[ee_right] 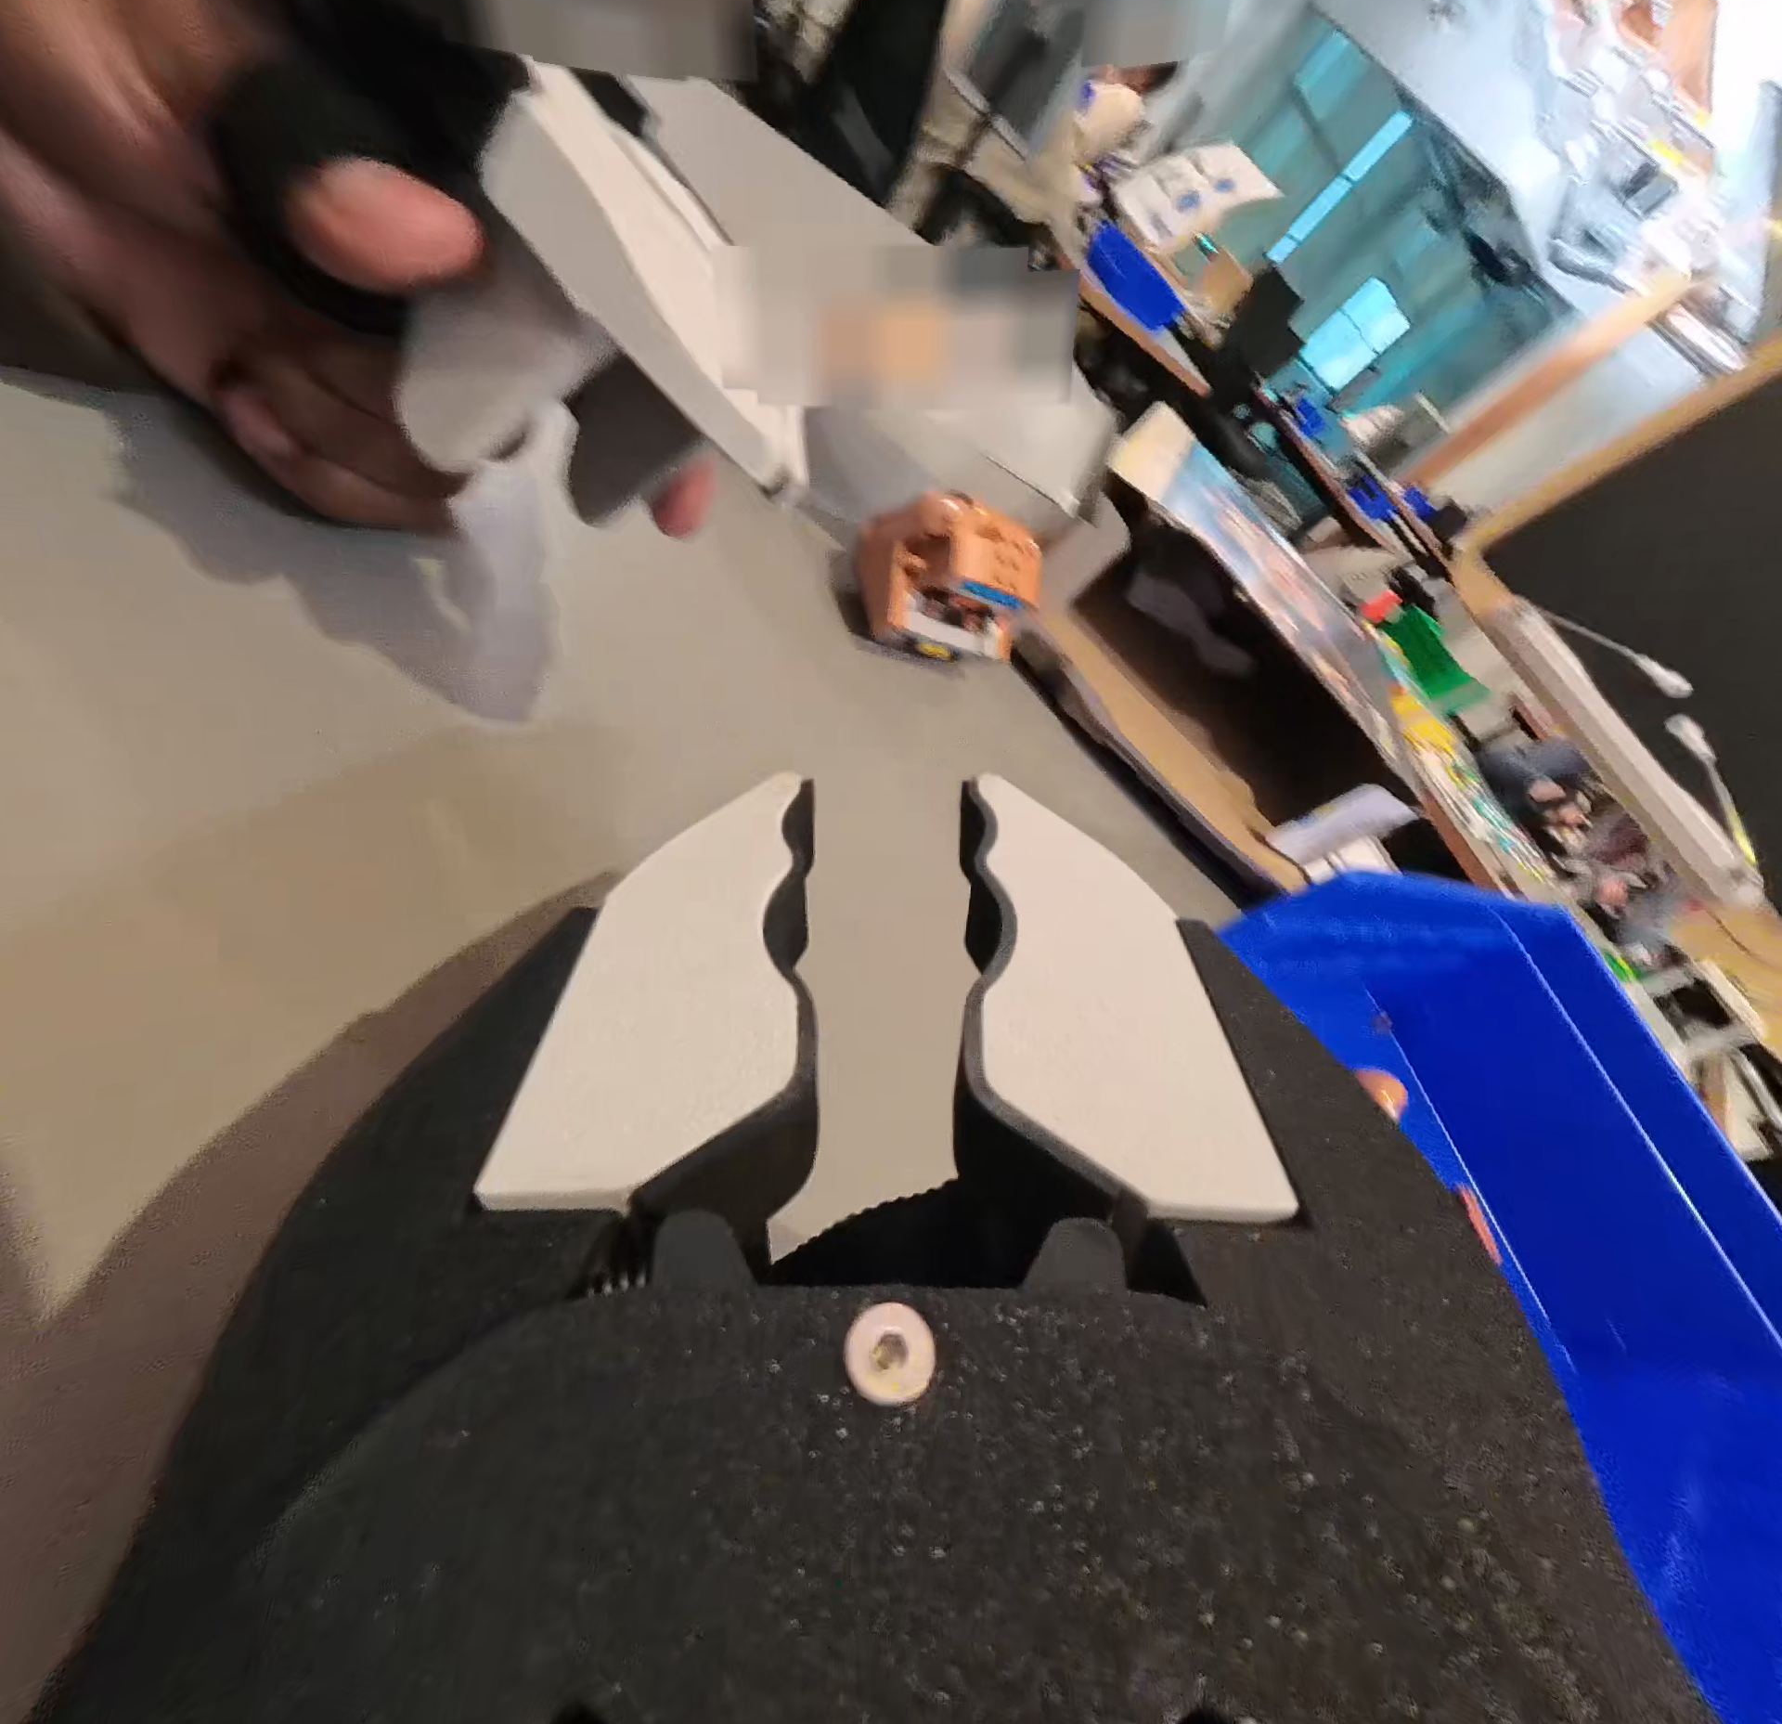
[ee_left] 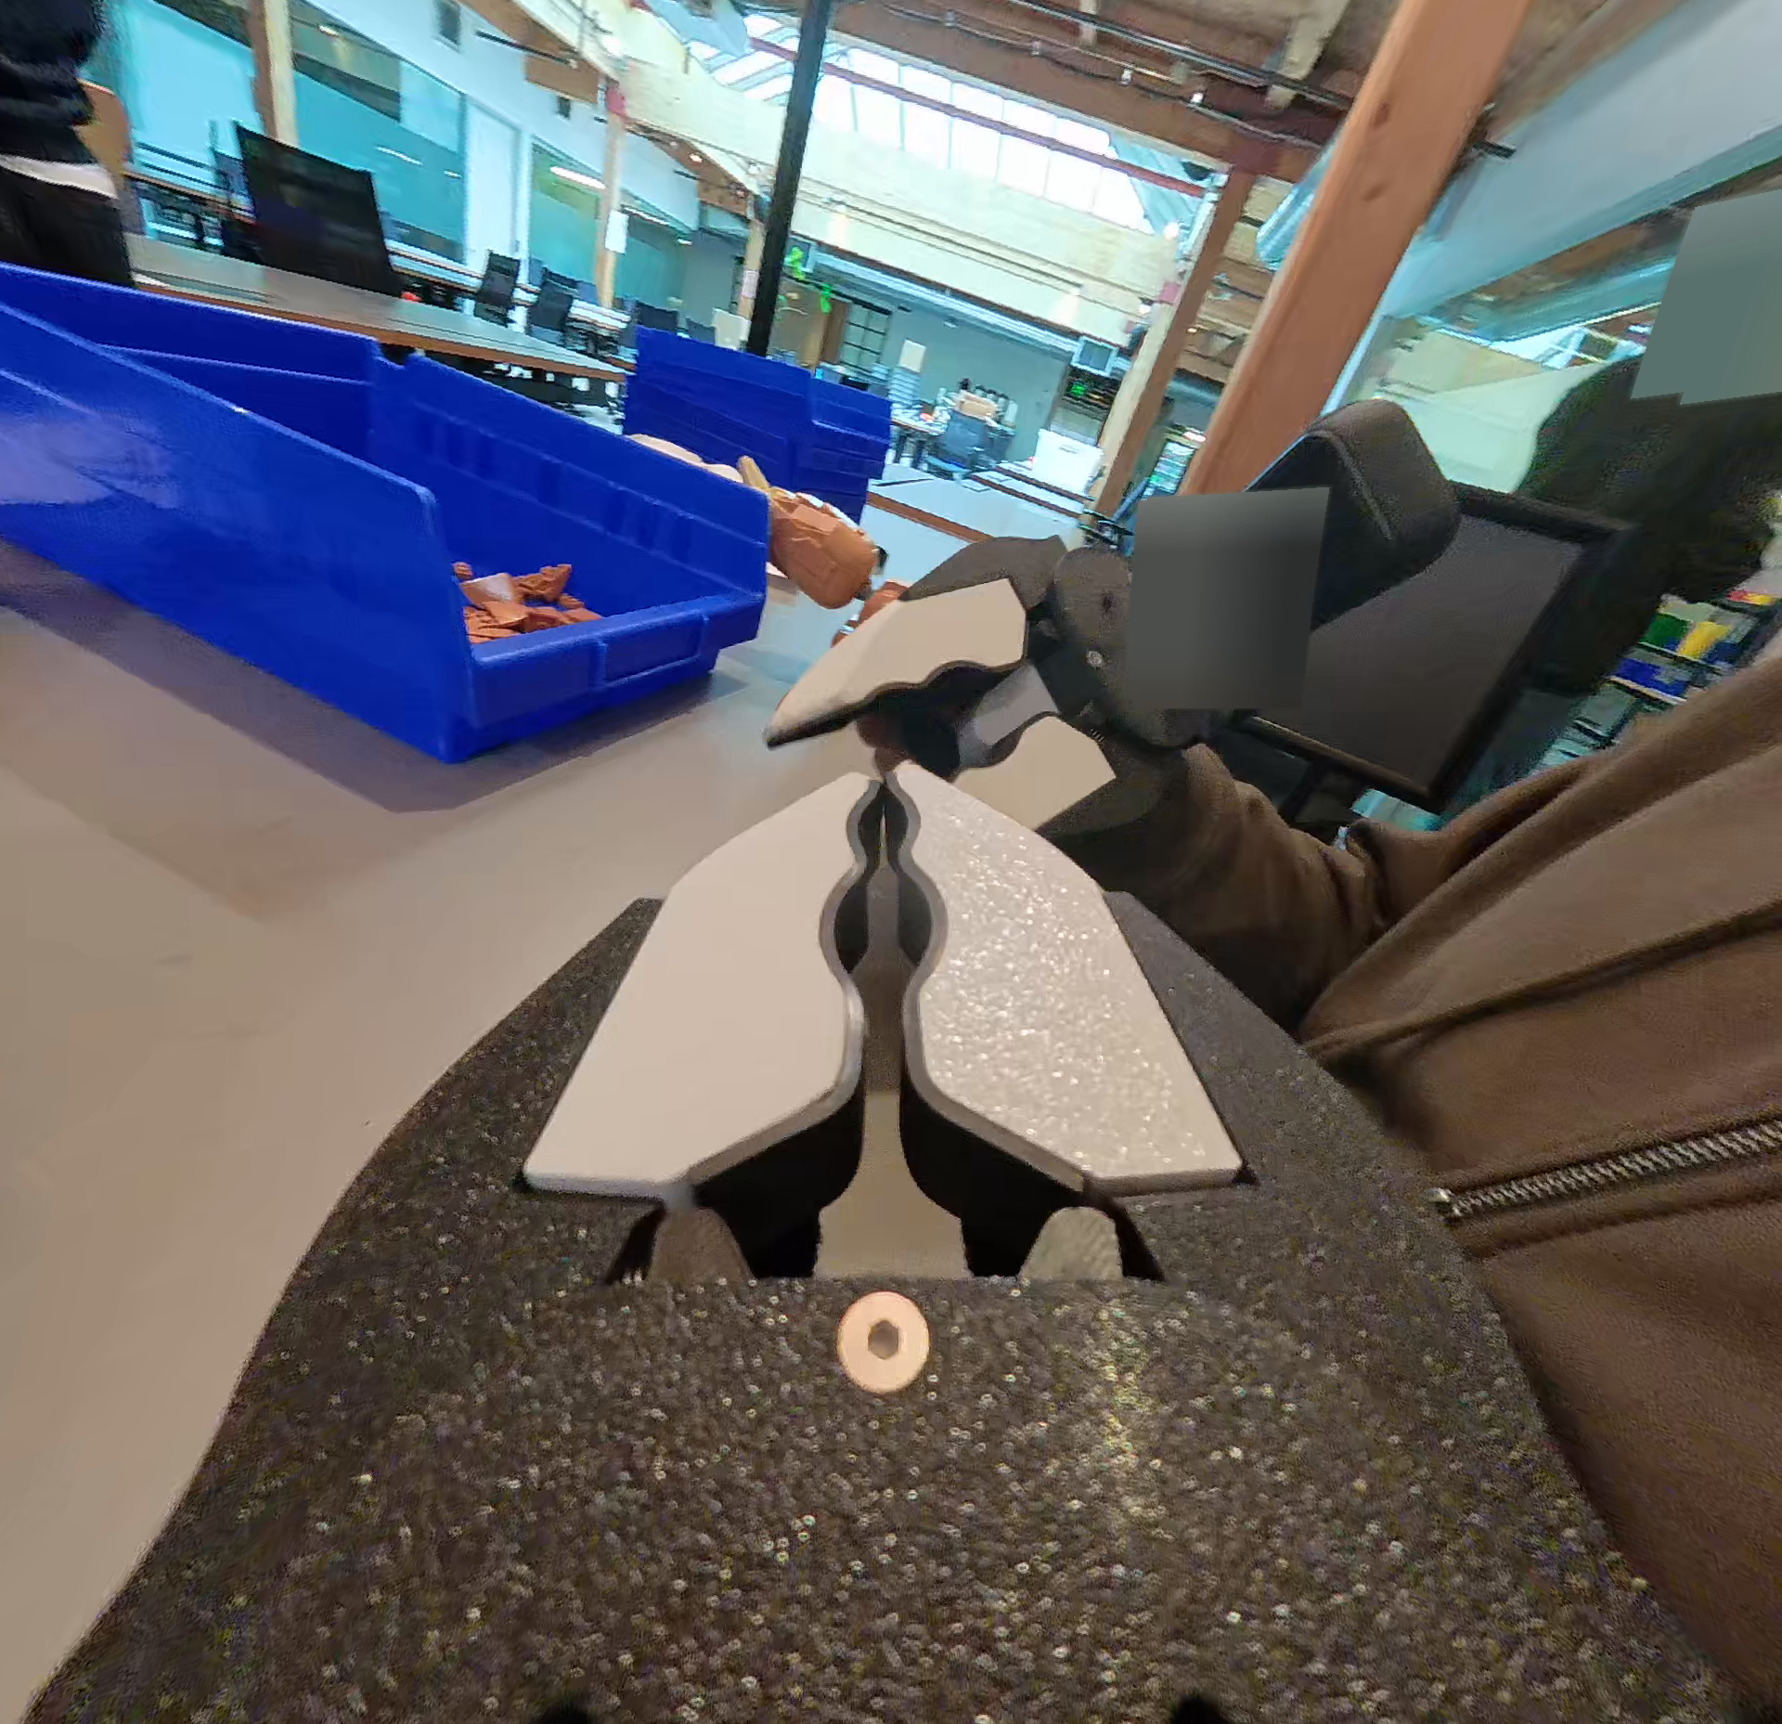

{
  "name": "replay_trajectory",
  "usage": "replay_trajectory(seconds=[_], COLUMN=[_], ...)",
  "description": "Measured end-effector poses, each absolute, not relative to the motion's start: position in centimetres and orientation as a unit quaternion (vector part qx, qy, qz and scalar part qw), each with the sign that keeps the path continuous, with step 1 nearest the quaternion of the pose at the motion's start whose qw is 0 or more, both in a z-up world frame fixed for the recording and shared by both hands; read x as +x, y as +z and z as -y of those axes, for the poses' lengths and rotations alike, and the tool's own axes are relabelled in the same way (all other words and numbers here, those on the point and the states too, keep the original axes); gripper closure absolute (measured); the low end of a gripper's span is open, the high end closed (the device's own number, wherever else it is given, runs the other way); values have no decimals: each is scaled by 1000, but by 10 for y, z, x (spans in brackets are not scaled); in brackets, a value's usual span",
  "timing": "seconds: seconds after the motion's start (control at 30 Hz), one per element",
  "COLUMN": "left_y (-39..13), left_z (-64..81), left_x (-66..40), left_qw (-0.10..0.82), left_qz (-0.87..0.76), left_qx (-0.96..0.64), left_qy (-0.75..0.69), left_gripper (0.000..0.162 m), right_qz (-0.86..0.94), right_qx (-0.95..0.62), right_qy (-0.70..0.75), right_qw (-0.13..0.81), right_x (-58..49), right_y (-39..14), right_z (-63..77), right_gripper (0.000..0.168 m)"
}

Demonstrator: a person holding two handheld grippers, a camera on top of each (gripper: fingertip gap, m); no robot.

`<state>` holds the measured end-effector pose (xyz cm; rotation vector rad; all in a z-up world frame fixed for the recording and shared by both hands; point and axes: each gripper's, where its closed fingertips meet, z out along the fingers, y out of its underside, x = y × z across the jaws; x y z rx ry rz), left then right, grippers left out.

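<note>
Here the left gripper is pressed together, empty; the right gripper is spread above the table, near a light, stiff orange box.

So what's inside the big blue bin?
The blue bin holds a small pile of reddish-brown broken pieces near its open front end. The rest of its floor is hidden behind the bin's near wall, so more pieces there cannot be ruled out.

wrist cameras face each other (close) over table.
</note>
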<state>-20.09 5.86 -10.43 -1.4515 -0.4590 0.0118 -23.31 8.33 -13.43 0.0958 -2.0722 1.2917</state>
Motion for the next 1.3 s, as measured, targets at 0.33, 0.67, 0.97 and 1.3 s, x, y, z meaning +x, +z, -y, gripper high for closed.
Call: replay_trajectory(seconds=[0.33,0.67,0.97,1.3], left_y=[-135,-185,-178,-196], left_z=[-71,-72,-83,-88], left_x=[-210,-230,-239,-238], left_qw=[621,433,309,227], left_qz=[219,136,-126,-233], left_qx=[-748,-872,-934,-942], left_qy=[80,187,125,78], left_gripper=[143,135,134,134], right_qz=[796,863,866,868], right_qx=[-100,-3,-6,3], right_qy=[515,396,400,400], right_qw=[303,315,301,296], right_x=[-260,-249,-248,-246], right_y=[-142,-186,-186,-188], right_z=[-144,-123,-123,-123], right_gripper=[147,147,146,146])
